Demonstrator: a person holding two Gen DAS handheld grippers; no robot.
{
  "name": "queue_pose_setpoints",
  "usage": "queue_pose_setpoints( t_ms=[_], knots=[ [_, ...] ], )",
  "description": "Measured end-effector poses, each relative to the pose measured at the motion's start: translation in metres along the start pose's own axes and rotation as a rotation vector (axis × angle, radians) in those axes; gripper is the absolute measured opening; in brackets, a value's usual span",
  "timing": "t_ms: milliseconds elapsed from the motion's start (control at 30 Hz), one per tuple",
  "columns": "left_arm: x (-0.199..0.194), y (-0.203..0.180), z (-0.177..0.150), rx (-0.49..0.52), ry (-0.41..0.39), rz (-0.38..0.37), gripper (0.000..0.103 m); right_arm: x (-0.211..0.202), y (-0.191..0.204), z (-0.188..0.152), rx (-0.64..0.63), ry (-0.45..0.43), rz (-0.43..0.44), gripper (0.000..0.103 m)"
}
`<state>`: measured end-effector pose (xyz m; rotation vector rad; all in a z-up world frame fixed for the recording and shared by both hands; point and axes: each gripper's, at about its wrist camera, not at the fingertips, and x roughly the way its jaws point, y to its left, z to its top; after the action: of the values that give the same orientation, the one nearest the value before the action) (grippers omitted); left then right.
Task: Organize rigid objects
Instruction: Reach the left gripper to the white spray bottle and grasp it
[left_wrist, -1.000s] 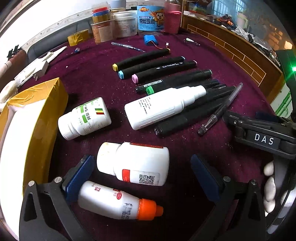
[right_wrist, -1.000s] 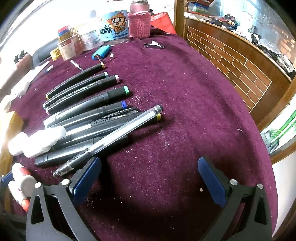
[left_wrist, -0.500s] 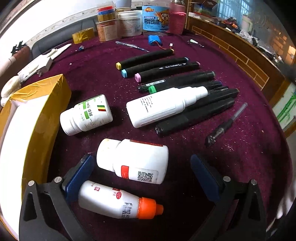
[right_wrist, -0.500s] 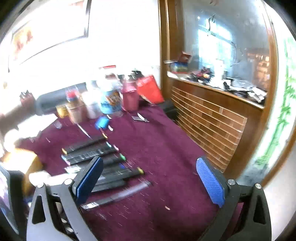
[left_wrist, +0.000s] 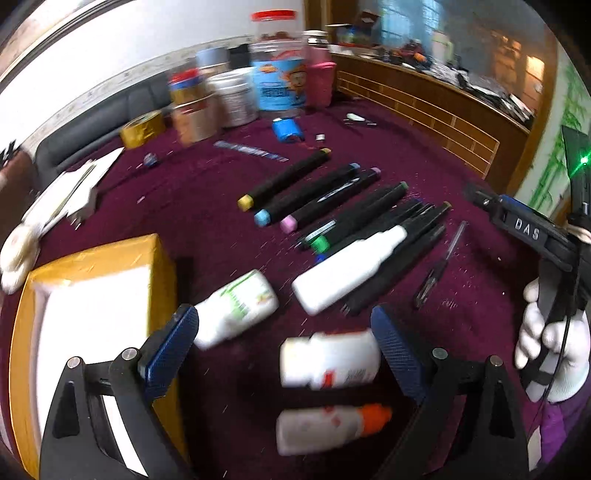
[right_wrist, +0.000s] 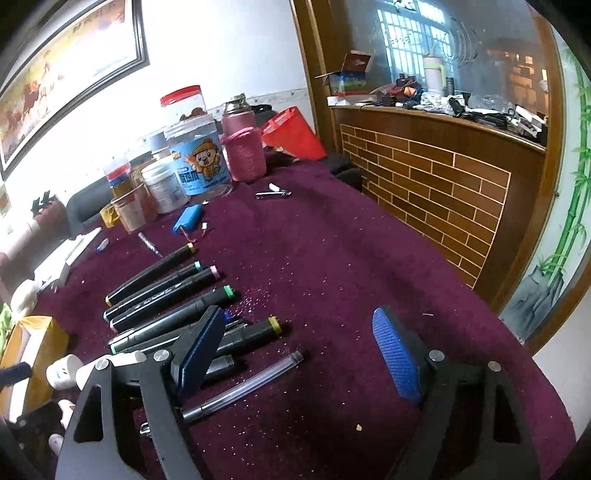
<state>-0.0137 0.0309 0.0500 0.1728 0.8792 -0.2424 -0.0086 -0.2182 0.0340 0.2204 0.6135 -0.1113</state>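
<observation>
Both claws are hanging above the purple cloth (right_wrist: 332, 258) with nothing between their pads: the left gripper (left_wrist: 284, 354) is standing wide and is closing a little, and the right gripper (right_wrist: 295, 354) is spread too and is also closing. Four white bottles are lying near the left one: a green-labelled bottle (left_wrist: 236, 306), a long spray bottle (left_wrist: 347, 269), a red-labelled bottle (left_wrist: 328, 360) and an orange-capped bottle (left_wrist: 328, 428); the last two are blurred. Beside them a yellow box (left_wrist: 92, 295) is standing. Black markers are lying side by side in a row: a yellow-capped marker (right_wrist: 151, 273), a blue-capped marker (right_wrist: 153, 291), a pink-capped marker (right_wrist: 164, 302) and a green-capped marker (right_wrist: 173, 325) are clear, and perhaps four more are lying behind the right claw's finger. One clear pen (right_wrist: 243, 384) is lying apart from the row. A gloved hand (left_wrist: 550, 343) is holding the right tool.
</observation>
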Motion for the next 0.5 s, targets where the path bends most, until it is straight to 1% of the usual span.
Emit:
queue_pose_setpoints(
  t_ms=[67,100,167,200,267,300,367,400,467,500],
  knots=[
    [0.008,-0.013,0.008,0.062,-0.004,-0.038,0.085,0.002,0.003,-0.001,-0.008,0.010,0.009,0.078],
    [0.014,-0.021,0.012,0.097,0.007,-0.048,0.085,0.002,0.004,-0.001,-0.014,0.012,0.014,0.078],
    [0.028,-0.034,0.018,0.175,0.025,-0.038,0.083,0.002,0.006,-0.001,-0.021,0.013,0.019,0.078],
    [0.040,-0.041,0.018,0.223,0.050,-0.013,0.077,0.003,0.007,-0.002,-0.021,0.012,0.018,0.078],
    [0.049,-0.043,0.017,0.222,0.087,-0.067,0.066,0.003,0.007,-0.003,-0.017,0.015,0.018,0.078],
    [0.050,-0.042,0.016,0.207,0.105,-0.095,0.058,0.004,0.006,-0.003,-0.013,0.018,0.019,0.078],
    [0.044,-0.040,0.012,0.185,0.108,-0.147,0.048,0.005,0.005,-0.003,-0.005,0.022,0.021,0.078],
    [0.041,-0.040,0.012,0.181,0.106,-0.154,0.043,0.005,0.005,-0.003,-0.002,0.024,0.022,0.078],
    [0.036,-0.036,0.011,0.161,0.108,-0.175,0.040,0.006,0.004,-0.003,0.000,0.029,0.024,0.078],
    [0.034,-0.034,0.012,0.147,0.109,-0.195,0.040,0.007,0.004,-0.004,0.001,0.031,0.026,0.078]
  ],
)
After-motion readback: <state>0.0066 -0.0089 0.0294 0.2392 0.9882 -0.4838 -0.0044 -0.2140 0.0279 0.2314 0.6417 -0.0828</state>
